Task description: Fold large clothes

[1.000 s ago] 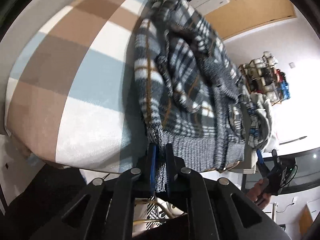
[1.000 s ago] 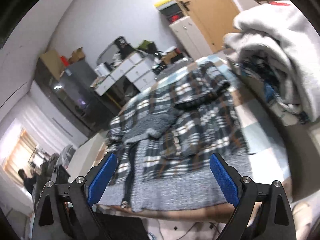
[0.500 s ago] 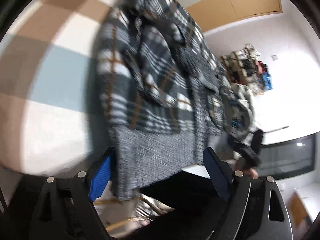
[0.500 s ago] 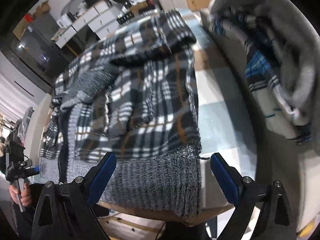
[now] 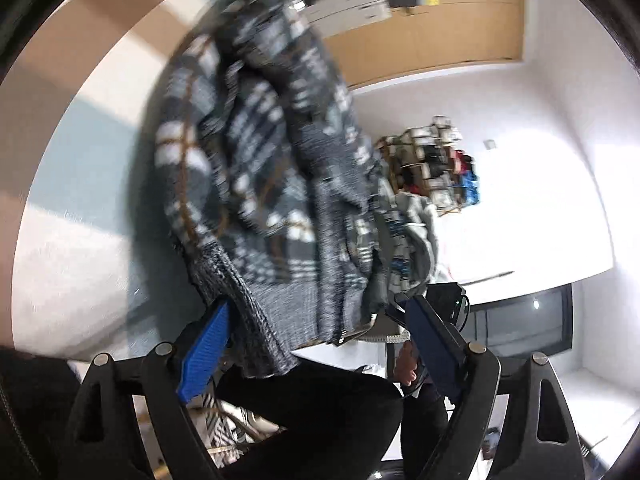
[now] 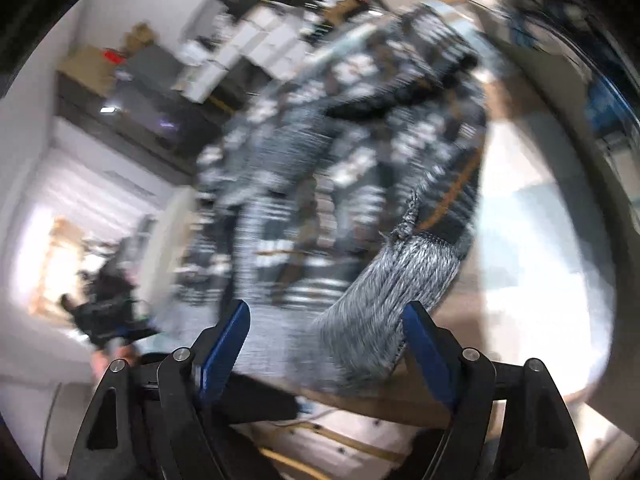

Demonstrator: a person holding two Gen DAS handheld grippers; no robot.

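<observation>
Room: white-walled bedroom with a wooden door, a stack of white drawer units and a cluttered rack against the wall; both views are blurred.
Surface: bed under a checked blanket of tan, white and pale blue squares.
Sweater: a plaid knit sweater in dark grey, white and tan lies spread on the blanket, its grey ribbed hem at the near edge of the bed, partly hanging over.
Left gripper: jaws wide apart; the hem's left corner hangs between the blue pads, close by the left one, not pinched.
Right gripper: jaws closing, not yet pressing; the hem's right corner, bunched and lifted, lies between them, close against the right pad.
Beside the sweater: a heap of other clothes, grey and blue-striped, at its right.
Person: a hand on the far gripper's handle, dark trousers below the bed edge.
</observation>
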